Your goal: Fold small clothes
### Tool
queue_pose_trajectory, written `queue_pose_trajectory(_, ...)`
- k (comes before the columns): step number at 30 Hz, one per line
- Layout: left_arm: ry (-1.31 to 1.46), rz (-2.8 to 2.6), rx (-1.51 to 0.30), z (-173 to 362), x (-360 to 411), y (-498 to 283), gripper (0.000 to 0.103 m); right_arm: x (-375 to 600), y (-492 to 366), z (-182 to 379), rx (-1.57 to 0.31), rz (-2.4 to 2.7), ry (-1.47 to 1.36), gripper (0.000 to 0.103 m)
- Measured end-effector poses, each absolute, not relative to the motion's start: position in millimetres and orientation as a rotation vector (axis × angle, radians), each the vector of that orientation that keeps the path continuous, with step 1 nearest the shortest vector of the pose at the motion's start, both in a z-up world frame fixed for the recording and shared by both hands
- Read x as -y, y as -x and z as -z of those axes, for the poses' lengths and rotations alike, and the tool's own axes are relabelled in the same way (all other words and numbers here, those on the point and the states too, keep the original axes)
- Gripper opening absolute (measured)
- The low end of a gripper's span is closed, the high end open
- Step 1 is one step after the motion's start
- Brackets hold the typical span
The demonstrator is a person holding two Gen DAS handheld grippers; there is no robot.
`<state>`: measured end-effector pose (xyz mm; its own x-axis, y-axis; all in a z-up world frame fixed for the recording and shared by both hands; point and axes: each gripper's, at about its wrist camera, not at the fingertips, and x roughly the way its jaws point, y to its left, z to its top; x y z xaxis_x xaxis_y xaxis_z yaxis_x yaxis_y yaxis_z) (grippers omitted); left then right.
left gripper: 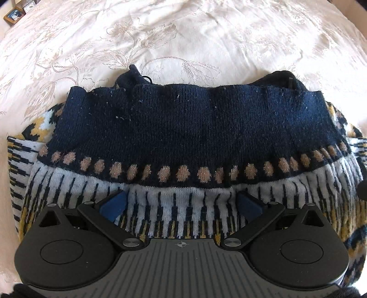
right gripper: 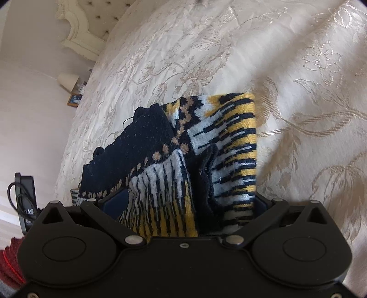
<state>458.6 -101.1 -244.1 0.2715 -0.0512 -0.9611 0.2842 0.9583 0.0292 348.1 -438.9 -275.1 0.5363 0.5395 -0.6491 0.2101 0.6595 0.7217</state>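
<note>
Left wrist view, gripper pose: the left gripper points steeply down over the navy, white and mustard patterned knit sweater, jaws spread wide, blue pads apart with only flat knit between them.
Left wrist view, sweater: folded on the cream floral-embroidered bedspread, navy ribbed band on top.
Left wrist view, room: small framed pictures at the far edge.
Right wrist view, gripper pose: the right gripper tilts down, jaws wide, bunched sweater folds filling the gap; whether the pads press it I cannot tell.
Right wrist view, room: cream tufted headboard, pale lamp, black device with cable.
</note>
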Motion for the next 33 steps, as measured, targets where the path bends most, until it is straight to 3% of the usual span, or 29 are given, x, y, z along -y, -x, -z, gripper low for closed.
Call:
queue_pose_trajectory(4, -0.206, 0.229, -1.289, 245.0, 100.2, -462.0, 0.103, 443.0, -348.9, 276.9, -1.027, -0.3, -0.901, 0.098)
queue_pose_trajectory(6, -0.206, 0.227, -1.287, 245.5, 100.4, -462.1, 0.103, 442.0, -348.7, 278.1, -1.04, -0.316, -0.916, 0.064)
queue_pose_trajectory(9, -0.202, 0.226, -1.279, 244.6, 101.4, -461.2, 0.103, 441.7, -347.0, 280.2, -1.057, -0.293, -0.923, 0.035)
queue_pose_trajectory(23, -0.203, 0.285, -1.23, 241.1, 96.5, -453.1, 0.103, 386.3, -360.1, 179.4, -1.042, -0.212, -0.713, 0.031)
queue_pose_trajectory(27, -0.101, 0.34, -1.181, 215.7, 67.4, -448.9, 0.084, 349.0, -370.3, 150.6, -1.05, -0.185, -0.644, 0.031)
queue_pose_trajectory(33, -0.016, 0.331, -1.053, 167.4, -16.2, -432.7, 0.085, 282.9, -385.4, 116.1, -1.051, -0.185, -0.556, 0.031)
